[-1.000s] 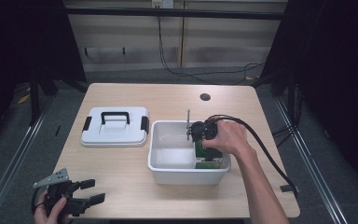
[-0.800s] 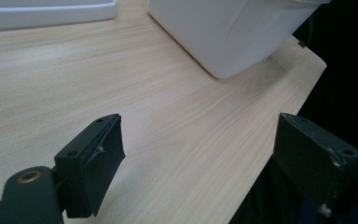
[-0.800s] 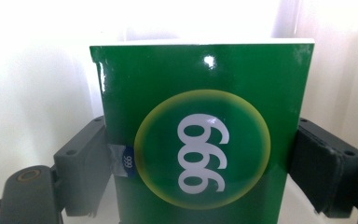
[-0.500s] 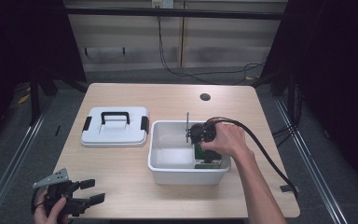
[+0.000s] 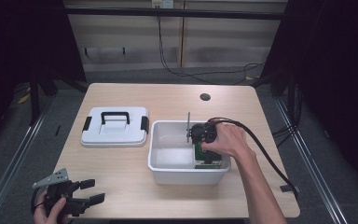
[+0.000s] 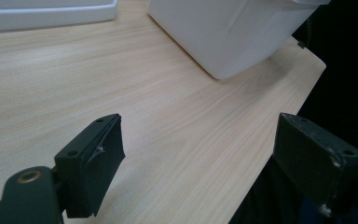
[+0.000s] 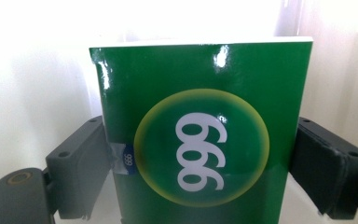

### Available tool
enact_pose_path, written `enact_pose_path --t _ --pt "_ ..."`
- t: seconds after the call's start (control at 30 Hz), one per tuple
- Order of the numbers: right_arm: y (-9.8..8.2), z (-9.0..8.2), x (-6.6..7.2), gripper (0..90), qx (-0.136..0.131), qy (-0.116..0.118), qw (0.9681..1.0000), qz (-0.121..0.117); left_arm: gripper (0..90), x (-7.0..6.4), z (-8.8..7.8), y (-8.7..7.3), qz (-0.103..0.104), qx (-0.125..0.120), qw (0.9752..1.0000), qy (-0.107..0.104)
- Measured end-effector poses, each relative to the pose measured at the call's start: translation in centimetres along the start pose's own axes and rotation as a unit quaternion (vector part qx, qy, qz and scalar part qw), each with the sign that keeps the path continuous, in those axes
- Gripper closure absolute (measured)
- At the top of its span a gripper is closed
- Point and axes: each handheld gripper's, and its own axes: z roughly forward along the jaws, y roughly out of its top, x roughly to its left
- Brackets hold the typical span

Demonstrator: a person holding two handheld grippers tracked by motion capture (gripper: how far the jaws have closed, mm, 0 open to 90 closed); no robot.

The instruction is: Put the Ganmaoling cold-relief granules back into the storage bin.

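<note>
High view, right gripper (image 5: 199, 140): points down into the white bin (image 5: 168, 171), at the green box (image 5: 208, 157) standing in the bin's right end.
High view, left gripper (image 5: 81, 193): rests at the near left corner of the worktop (image 5: 121, 163), fingers spread apart with nothing between them.
High view, lid (image 5: 115, 126): white, black handle, lies flat just left of the bin.
Left gripper view: both fingers (image 6: 93, 158) stand wide over bare wood, with the bin's outer wall ahead.
Right gripper view: green box marked 999 sits between the fingers (image 7: 77, 170); they have just been opening; the left pad sits at the box edge, the right shows a thin gap.
</note>
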Motion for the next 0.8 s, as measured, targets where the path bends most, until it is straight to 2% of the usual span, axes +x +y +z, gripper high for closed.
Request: enact_pose_path --t 0.23,0.43,0.5,0.63,0.7,0.8 --pt "-0.3 -0.6 0.2 12.0 -0.016 0.007 0.9999 -0.001 16.0 0.0 0.0 0.0 -0.002 0.000 1.0000 -0.001" --pt "-0.8 -1.5 0.5 10.0 -0.031 -0.004 0.9995 0.006 16.0 0.0 0.0 0.0 -0.001 -0.002 1.0000 0.001" --pt "-1.1 -2.0 0.7 9.3 -0.045 -0.008 0.9989 0.009 16.0 -0.1 0.0 0.0 -0.002 -0.001 1.0000 0.001" --pt "-1.2 -2.6 0.9 9.5 -0.050 0.002 0.9987 0.007 16.0 -0.1 0.0 0.0 0.001 0.001 1.0000 0.003" --pt "-1.3 -2.8 0.9 9.4 -0.051 -0.001 0.9987 0.009 16.0 -0.1 0.0 0.0 -0.001 -0.001 1.0000 0.003" --pt "-1.8 -3.4 1.0 11.0 -0.069 -0.003 0.9975 0.015 16.0 -0.1 0.0 0.0 -0.002 -0.001 1.0000 0.004"
